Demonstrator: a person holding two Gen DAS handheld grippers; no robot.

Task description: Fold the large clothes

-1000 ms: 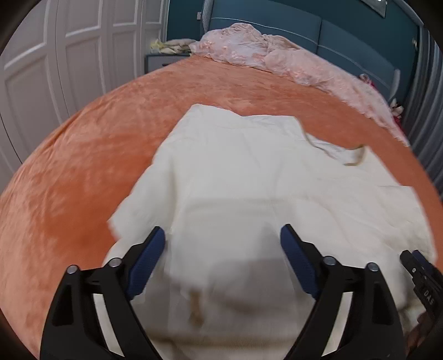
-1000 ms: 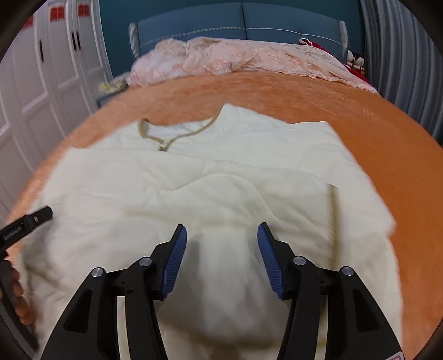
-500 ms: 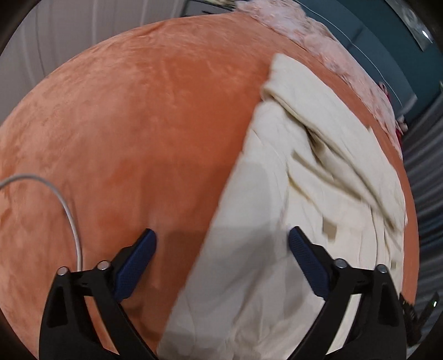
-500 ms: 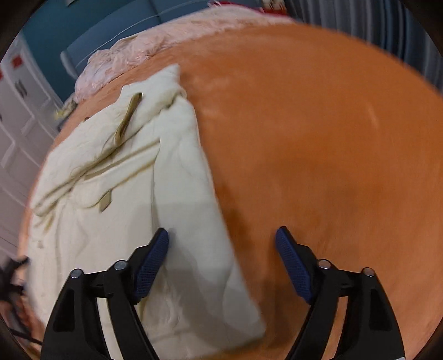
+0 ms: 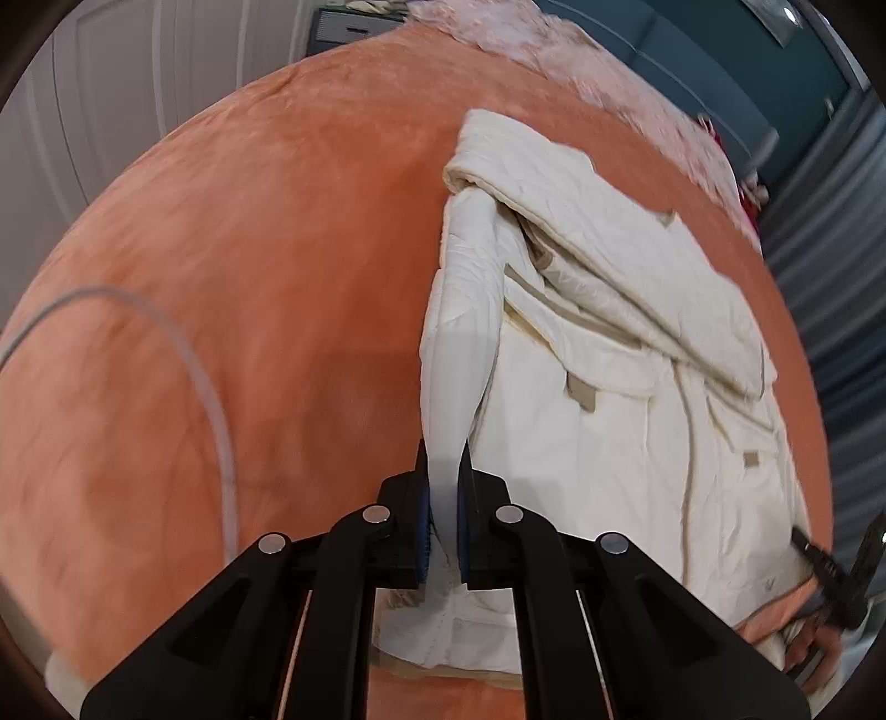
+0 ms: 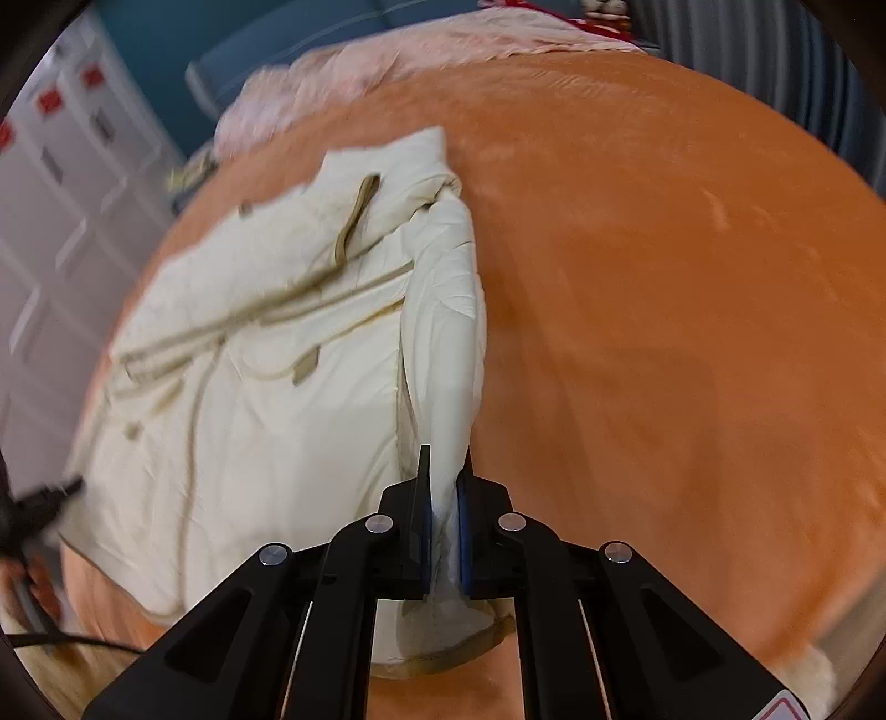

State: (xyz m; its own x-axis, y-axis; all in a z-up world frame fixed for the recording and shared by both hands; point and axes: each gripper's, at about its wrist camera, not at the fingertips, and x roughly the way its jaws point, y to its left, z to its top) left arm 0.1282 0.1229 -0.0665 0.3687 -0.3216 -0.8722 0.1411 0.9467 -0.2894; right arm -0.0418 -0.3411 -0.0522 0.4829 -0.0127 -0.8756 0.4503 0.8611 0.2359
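Bottom centre of the left wrist view: left gripper (image 5: 443, 498) has its blue-padded jaws pinched on the near edge of the cream quilted padded garment (image 5: 609, 387); fabric rises out of the jaws as a taut ridge. Same in the right wrist view: right gripper (image 6: 443, 498) is clamped on the opposite side edge of that garment (image 6: 266, 387), another ridge running up frame. The garment lies on the orange velvet bedspread (image 5: 249, 277), right half of the left view, left half of the right view, already bunched lengthwise, with tan trim strips and a strap (image 6: 354, 221) showing on top. Judgement: the step is a side fold with both edges gripped. To do it well, lift both edges level, keep tension between the grippers so the padded layers don't sag, and lay the edges down parallel; the thick fill will likely spring back, so press the crease before releasing. The loose flap at the bottom of each view could drag under the fold. Around it: a thin white cable (image 5: 183, 354) curves across the bedspread at left of the left view, apart from the garment but within sweep range of that gripper. Further up, a pink lacy cloth (image 6: 387, 61) is heaped at the far bed edge, well apart. Beyond, a teal padded headboard (image 5: 692, 50) upper right and white panelled wardrobe doors (image 6: 50, 221) at left.
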